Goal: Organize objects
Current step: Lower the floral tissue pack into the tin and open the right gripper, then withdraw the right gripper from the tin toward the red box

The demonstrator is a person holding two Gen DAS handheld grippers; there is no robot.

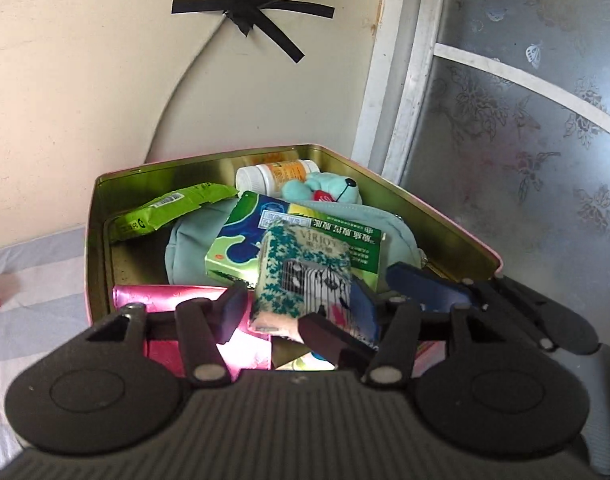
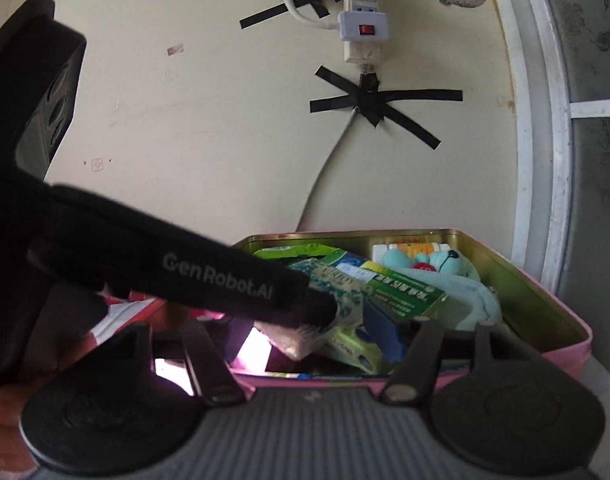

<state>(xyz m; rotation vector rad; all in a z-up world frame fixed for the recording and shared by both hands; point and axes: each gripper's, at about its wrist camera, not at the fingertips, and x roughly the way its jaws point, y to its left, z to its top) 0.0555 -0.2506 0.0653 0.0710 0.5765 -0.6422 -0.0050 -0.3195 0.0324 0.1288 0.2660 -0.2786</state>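
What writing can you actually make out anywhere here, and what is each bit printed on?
"GenRobot.AI": on the black left gripper, seen in the right wrist view.
"VIRJOY": on the tissue pack that the left gripper holds.
Green medicine box: Chinese print, too small to read.
Green snack packet: barcode and print, blurred.
White pill bottle: orange label, unreadable.
Power strip: no legible marks.

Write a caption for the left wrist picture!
Left gripper holds a tissue pack over the full pink tin.
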